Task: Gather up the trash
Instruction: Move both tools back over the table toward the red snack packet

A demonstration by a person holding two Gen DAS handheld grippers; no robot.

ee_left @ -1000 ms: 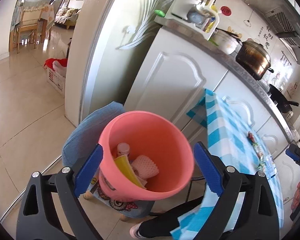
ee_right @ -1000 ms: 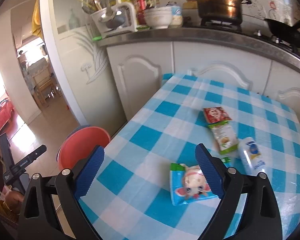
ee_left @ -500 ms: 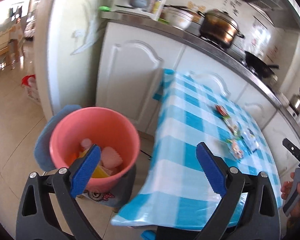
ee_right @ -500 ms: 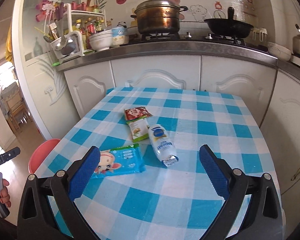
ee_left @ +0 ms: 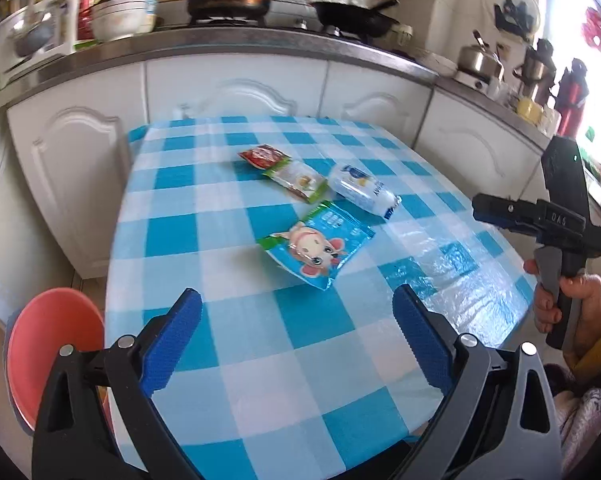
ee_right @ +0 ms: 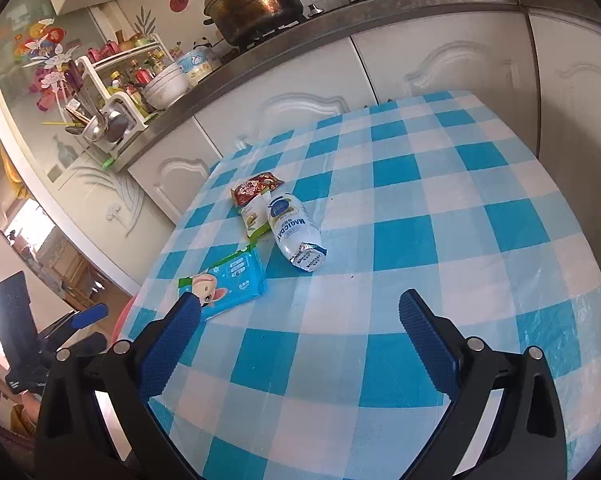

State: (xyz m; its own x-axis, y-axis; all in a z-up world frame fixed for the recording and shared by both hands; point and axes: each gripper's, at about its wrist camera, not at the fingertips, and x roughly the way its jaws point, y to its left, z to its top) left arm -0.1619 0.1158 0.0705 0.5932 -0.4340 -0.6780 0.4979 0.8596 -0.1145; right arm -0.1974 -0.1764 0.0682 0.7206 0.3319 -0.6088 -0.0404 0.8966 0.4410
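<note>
From the left wrist view, the left claw hangs wide and empty over the near edge of the tabletop. Four bits of trash lie together toward twelve o'clock: a blue pack nearest, a white bottle at its one o'clock, a green packet just beyond, and a red packet touching the green one's far end. A pink bin sits low at eight o'clock, off the table's edge; its inside is hidden from here. At three o'clock the right claw shows side-on, held in a hand. From the right wrist view, the right claw is also spread wide with nothing in it, its left tip overlapping the blue pack in the picture, though whether it touches I cannot tell. The bottle lies at twelve o'clock, with the green packet and red packet beside and beyond it. By my reckoning all four pieces are left to gather. Only the left view shows the bin plainly; here just a pink sliver peeks past the table edge. Only this view shows the bottle's crumpled foil end, and the left claw at eight o'clock.
</note>
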